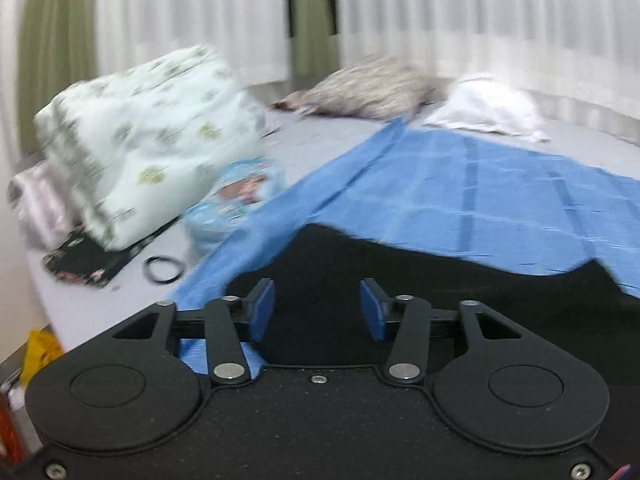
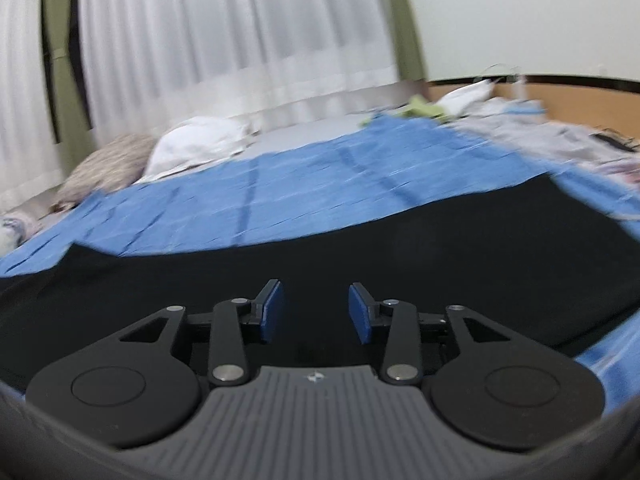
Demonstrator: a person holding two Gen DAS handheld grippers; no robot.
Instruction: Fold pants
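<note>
The black pants (image 1: 460, 292) lie flat on a blue checked sheet (image 1: 460, 184) spread over the bed. In the left wrist view my left gripper (image 1: 317, 306) hovers above the pants' near left part, its blue pads apart with nothing between them. In the right wrist view the same pants (image 2: 360, 256) stretch across the frame under my right gripper (image 2: 316, 308), which is open too, its pads free of the cloth. Both pictures are blurred by motion.
A folded white patterned quilt (image 1: 144, 140) and a blue printed packet (image 1: 236, 196) sit at the left of the bed, with a black ring (image 1: 163, 269) near them. A grey pillow (image 1: 372, 88) and white cloth (image 1: 488, 108) lie by the curtains (image 1: 192, 16). Loose clothes (image 2: 540, 132) crowd the far right.
</note>
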